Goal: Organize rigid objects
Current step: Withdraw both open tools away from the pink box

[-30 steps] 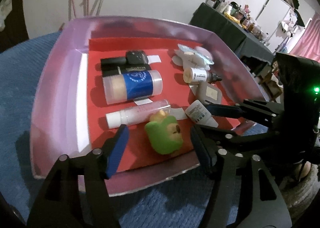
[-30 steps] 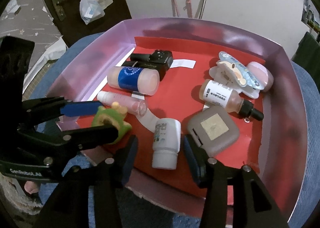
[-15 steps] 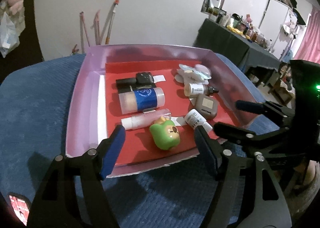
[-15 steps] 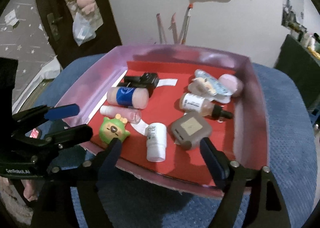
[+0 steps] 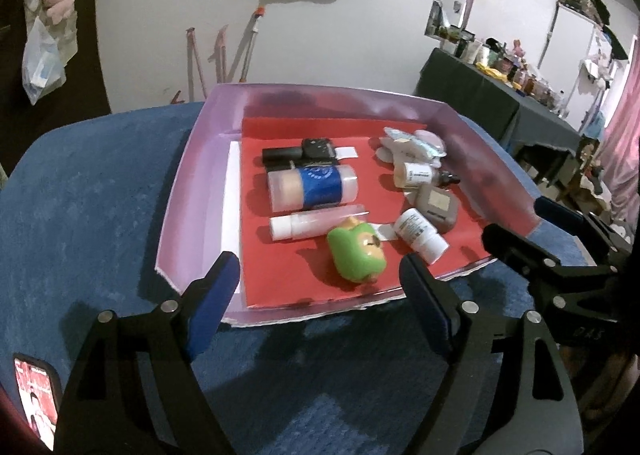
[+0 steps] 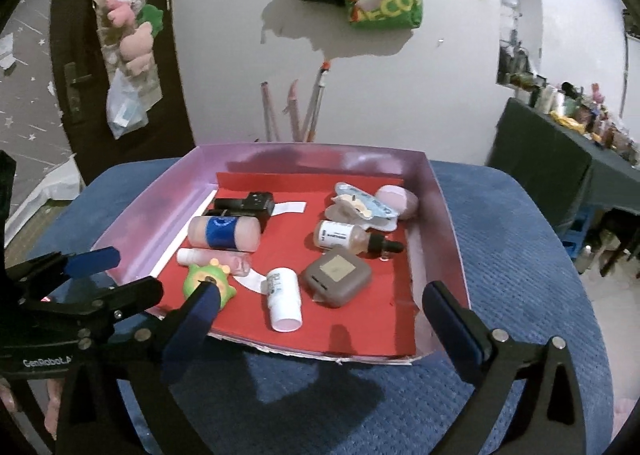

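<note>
Both grippers are empty right now, hanging over the blue fabric surface in front of the tray. The left gripper has its jaws opening, spread with nothing between them; its blue pads sit in the lower middle of its own frame, short of the tray's near edge. The right gripper is also opening and looks really wide, again pinching nothing; its left pad overlaps the green toy in the picture, but I can't tell if it actually touches.

The stuff is all lying in the pink tray with the red liner, mid-frame. The green toy is near the front edge, a slim pink tube just behind it, then a fat blue-label bottle and a black gadget toward the back. To the right: a white bottle on its side, a brown square case, a dropper bottle, and a pale packet pile at the back corner.
</note>
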The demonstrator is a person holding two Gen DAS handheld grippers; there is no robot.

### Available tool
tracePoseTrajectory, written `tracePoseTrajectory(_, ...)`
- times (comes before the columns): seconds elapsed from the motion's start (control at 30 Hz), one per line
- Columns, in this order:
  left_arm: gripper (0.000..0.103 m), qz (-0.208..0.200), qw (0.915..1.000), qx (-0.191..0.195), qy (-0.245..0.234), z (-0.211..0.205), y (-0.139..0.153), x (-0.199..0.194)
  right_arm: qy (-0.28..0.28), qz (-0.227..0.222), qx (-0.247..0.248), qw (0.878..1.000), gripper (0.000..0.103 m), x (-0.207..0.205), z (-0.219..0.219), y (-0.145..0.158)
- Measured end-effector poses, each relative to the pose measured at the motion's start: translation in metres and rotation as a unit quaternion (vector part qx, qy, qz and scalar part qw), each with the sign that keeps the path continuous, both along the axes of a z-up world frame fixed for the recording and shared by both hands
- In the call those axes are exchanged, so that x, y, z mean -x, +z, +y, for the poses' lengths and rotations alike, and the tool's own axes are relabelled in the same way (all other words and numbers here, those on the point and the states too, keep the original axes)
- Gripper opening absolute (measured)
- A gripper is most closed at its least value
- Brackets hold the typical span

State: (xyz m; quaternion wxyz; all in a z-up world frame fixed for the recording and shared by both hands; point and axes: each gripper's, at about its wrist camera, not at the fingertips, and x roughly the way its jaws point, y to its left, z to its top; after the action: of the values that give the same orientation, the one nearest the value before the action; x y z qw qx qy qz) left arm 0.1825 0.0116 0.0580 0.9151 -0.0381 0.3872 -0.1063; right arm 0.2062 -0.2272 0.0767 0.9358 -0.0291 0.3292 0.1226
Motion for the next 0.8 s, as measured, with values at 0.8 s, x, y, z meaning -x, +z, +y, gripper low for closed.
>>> tracePoseTrajectory(0.8,0.097,0.01,0.9995,-0.028,0.009,-0.001,-0.023,0.0,-0.032,0.015,0.009,0.999,0.103,0.001,-0.006,-0.031)
